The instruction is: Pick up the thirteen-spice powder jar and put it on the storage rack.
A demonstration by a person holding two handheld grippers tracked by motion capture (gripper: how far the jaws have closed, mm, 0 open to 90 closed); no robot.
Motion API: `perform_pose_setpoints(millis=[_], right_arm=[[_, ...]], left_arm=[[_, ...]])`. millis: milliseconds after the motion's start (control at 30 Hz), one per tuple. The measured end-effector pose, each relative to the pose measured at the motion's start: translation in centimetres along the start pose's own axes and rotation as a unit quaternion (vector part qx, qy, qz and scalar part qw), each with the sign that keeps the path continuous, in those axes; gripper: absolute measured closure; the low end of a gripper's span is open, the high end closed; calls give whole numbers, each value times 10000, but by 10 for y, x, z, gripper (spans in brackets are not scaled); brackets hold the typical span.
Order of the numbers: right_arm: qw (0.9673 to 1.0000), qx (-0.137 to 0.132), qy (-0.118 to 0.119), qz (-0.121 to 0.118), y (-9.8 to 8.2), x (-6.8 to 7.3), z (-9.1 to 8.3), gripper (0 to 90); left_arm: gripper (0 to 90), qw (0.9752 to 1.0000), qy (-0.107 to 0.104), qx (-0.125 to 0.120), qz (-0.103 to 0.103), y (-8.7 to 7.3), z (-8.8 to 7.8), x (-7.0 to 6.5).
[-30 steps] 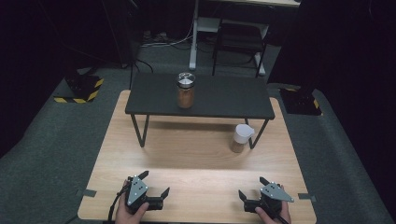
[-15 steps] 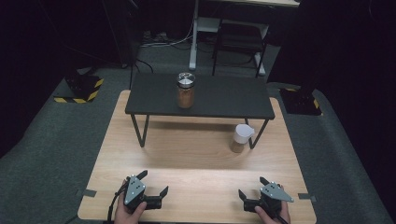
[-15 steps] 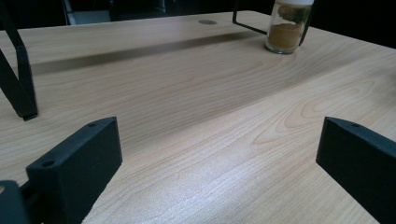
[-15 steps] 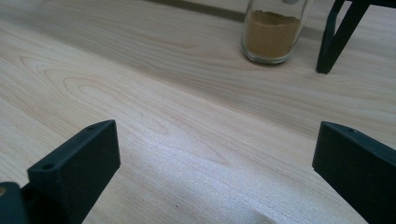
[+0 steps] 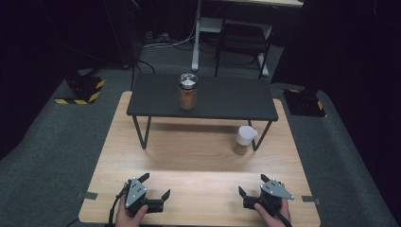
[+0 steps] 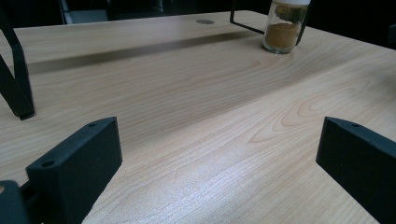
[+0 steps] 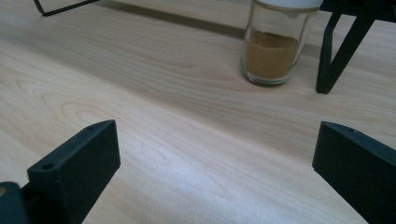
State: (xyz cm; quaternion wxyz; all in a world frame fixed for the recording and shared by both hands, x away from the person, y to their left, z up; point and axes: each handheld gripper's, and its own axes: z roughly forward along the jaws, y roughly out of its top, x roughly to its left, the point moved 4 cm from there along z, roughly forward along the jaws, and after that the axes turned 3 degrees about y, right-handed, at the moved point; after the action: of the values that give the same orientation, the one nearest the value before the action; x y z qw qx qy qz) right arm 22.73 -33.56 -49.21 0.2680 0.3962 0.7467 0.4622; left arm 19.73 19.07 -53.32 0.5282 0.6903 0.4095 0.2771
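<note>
Counter (image 5: 189,189) fills lower half of high view, black shelf (image 5: 227,99) standing on its far part. Metal-lid spice jar (image 5: 187,91) on the shelf, upper centre. White-cap spice jar (image 5: 243,140) on the counter by shelf's right leg, centre-right. Left claw (image 5: 155,193) bottom left, right claw (image 5: 250,189) bottom right, both wide, empty, well apart from jars. Looks like nothing started; reach + grasp all left.

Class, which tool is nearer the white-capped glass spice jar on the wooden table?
Right. The right tool sits just below the white-capped glass spice jar; the left tool lies far across to its left.
</note>
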Motion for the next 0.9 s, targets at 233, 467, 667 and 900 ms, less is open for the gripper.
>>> perform_pose_setpoints(millis=[233, 467, 667, 900], right_arm=[[9999, -89, -67, 92, 19, -5, 14, 5], [9994, -67, -163, 310, 39, -18, 37, 7], [9990, 10, -218, 388, 47, -27, 57, 10], [9988, 5, -255, 412, 52, -33, 77, 13]], left_arm=[[5, 10000, -8, 8, -38, 0, 0, 1], [5, 10000, -37, 5, -58, 0, 0, 2], [5, 10000, -47, -30, -82, -1, -1, 3], [5, 9999, -47, -14, -108, -1, -1, 3]])
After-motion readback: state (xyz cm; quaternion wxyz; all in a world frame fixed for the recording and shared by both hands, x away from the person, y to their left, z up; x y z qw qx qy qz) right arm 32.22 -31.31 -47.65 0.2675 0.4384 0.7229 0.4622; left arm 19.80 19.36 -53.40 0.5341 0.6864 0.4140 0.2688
